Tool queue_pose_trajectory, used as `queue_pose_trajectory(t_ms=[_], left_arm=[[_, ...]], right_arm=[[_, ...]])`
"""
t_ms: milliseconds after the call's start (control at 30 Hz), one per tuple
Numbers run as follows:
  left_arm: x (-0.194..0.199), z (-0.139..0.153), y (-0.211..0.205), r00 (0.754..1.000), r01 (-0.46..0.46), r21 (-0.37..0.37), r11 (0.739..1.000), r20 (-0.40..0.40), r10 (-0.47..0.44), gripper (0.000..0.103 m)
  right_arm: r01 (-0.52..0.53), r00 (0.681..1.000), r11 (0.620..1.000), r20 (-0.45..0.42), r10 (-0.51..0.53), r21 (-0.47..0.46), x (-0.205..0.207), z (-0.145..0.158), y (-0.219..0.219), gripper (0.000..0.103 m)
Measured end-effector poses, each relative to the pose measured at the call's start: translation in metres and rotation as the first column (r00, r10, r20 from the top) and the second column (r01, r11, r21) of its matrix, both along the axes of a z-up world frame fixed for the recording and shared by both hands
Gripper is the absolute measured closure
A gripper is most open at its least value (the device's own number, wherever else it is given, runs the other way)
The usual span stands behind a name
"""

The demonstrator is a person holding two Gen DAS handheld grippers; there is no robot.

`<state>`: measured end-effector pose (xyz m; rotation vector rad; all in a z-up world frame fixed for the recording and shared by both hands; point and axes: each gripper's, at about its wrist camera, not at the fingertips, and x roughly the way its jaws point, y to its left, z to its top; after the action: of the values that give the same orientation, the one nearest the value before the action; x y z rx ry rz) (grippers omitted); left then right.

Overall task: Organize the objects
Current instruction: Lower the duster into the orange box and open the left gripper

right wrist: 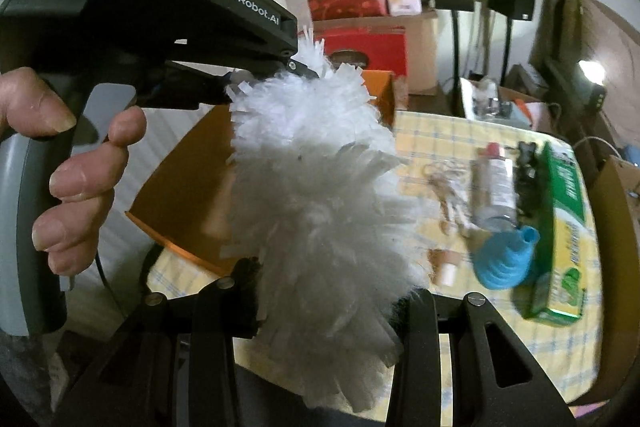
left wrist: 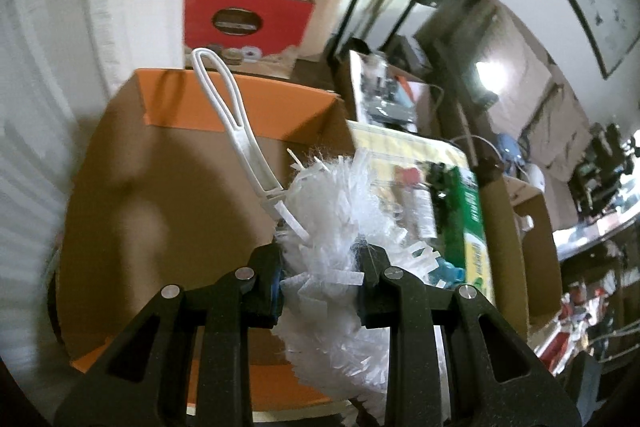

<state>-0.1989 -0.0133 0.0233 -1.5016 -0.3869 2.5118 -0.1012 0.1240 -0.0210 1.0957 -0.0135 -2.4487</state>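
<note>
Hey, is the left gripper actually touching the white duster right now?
Touching. In the left wrist view the left gripper has its fingers pressed into the fluffy head of the white duster from both sides, with no gap showing.

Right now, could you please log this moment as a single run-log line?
held: fluffy white duster with white plastic loop handle | left gripper: shut on duster | right gripper: shut on duster | below: open orange cardboard box

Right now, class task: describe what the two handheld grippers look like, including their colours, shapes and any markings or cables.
Both grippers are matte black plastic with triangular cut-outs and round silver screws. The left gripper has blue pads inside its fingers; seen from the right wrist, its grey handle carries white lettering, "GenRobot.AI" and "Data Acquisition System", and a thin black cable. The right gripper looks alike.
</note>
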Motion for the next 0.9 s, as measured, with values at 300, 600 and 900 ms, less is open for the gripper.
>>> queue_pose_trajectory(t_ms=[300, 600, 900], left_arm=[[-0.015, -0.02, -0.038, 0.998, -0.061, -0.029, 0.998, 0.021, 0.062, 0.078], [-0.035, -0.045, -0.06, 0.994, -0.092, -0.021, 0.996, 0.061, 0.094, 0.078], [-0.048, -0.083, -0.063, 0.988, -0.093, -0.012, 0.996, 0.123, 0.094, 0.078]], right_arm=[[-0.063, 0.997, 0.998, 0.035, 0.062, 0.027, -0.019, -0.017, -0.039, 0.064], [-0.086, 0.994, 0.995, 0.073, 0.083, 0.045, -0.037, -0.035, -0.058, 0.062], [-0.08, 0.996, 0.996, 0.044, 0.078, 0.041, -0.036, -0.03, -0.046, 0.033]])
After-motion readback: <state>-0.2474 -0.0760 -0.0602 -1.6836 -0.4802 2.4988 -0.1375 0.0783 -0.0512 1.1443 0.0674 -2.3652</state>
